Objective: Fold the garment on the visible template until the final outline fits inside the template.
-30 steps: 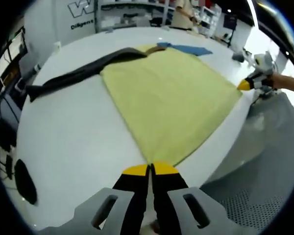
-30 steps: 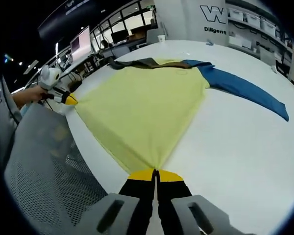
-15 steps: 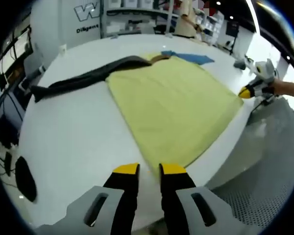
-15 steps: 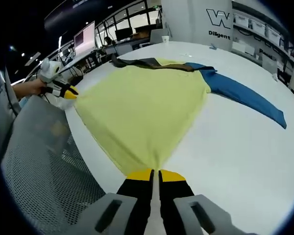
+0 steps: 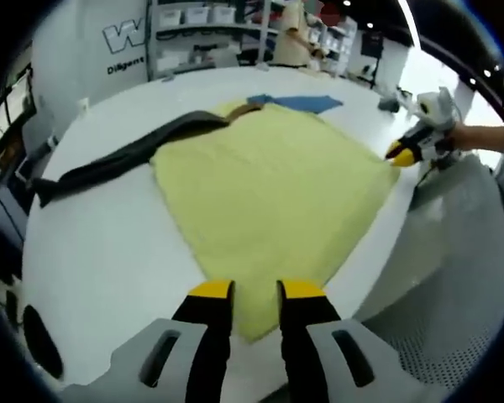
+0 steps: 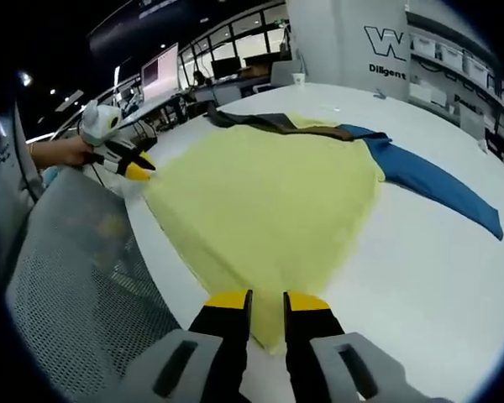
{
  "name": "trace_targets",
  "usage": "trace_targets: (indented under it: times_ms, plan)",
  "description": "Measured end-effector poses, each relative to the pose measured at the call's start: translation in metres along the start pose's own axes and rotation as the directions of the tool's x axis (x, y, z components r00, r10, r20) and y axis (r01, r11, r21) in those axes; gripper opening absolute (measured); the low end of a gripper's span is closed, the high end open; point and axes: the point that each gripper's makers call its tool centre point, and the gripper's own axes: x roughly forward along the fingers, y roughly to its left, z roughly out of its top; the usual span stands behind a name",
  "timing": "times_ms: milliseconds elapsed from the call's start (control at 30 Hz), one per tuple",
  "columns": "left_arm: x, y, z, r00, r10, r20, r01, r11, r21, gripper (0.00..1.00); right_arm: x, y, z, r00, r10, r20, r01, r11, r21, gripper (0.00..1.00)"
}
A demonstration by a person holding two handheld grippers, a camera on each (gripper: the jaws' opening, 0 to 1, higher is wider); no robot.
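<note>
Both grippers' jaws apart over yellow garment hem corners on table.

I see a white round table beneath a white wall with a logo. Shelving with bins lines the far side. I note a monitor on desks, and a grey mesh chair.

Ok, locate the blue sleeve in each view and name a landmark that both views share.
Left gripper view: the blue sleeve lies at the top, past the far edge of the yellow garment body.
Right gripper view: the blue sleeve stretches out at the right of the yellow body.
Shared landmark: the dark sleeve.
</note>
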Motion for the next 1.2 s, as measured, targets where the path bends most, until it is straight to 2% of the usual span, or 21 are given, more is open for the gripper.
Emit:
trace_targets:
  times_ms: [200, 367, 500, 567, 700, 767, 900, 1033, 1100, 1200]
  plan:
    - [0.014, -0.014, 0.005, 0.999, -0.038, -0.018, 0.038, 0.999, 0.033, 0.15, 0.009, 0.009, 0.007, 1.000, 0.014, -0.007, -0.014, 1.000, -0.028, 0.12]
    - [0.025, -0.020, 0.009, 0.998, -0.060, -0.015, 0.061, 0.997, 0.052, 0.16, 0.014, 0.004, 0.008, 0.999, -0.024, -0.021, 0.023, 0.999, -0.045, 0.19]
    - [0.029, -0.024, 0.013, 0.998, -0.069, -0.007, 0.069, 0.995, 0.077, 0.17, 0.019, -0.001, 0.002, 0.998, -0.038, -0.040, 0.035, 0.998, -0.054, 0.22]
    - [0.032, -0.024, 0.012, 0.999, -0.050, 0.005, 0.049, 0.992, 0.117, 0.24, 0.017, 0.003, 0.002, 0.999, -0.037, -0.036, 0.035, 0.998, -0.058, 0.24]
    - [0.032, -0.037, 0.009, 0.997, -0.070, -0.010, 0.071, 0.979, 0.191, 0.34, 0.018, 0.002, 0.000, 0.998, -0.032, -0.046, 0.028, 0.997, -0.071, 0.26]
    - [0.031, -0.036, 0.006, 0.998, -0.067, -0.016, 0.069, 0.973, 0.220, 0.37, 0.019, 0.006, -0.002, 0.998, -0.026, -0.061, 0.019, 0.994, -0.106, 0.29]
    - [0.028, -0.039, 0.009, 0.997, -0.071, -0.016, 0.073, 0.978, 0.196, 0.39, 0.018, 0.009, -0.006, 0.996, -0.016, -0.089, 0.002, 0.988, -0.155, 0.34]
    - [0.027, -0.039, 0.012, 0.997, -0.072, -0.018, 0.074, 0.982, 0.174, 0.38, 0.018, 0.006, -0.004, 0.995, -0.009, -0.097, -0.003, 0.992, -0.129, 0.34]
    - [0.026, -0.038, 0.016, 0.997, -0.073, 0.000, 0.072, 0.985, 0.155, 0.38, 0.018, 0.004, 0.001, 0.998, 0.014, -0.062, -0.018, 0.997, -0.071, 0.32]
    - [0.025, -0.032, 0.025, 0.996, -0.076, 0.041, 0.071, 0.990, 0.122, 0.37, 0.014, -0.002, 0.014, 1.000, 0.005, -0.003, -0.005, 1.000, -0.011, 0.33]
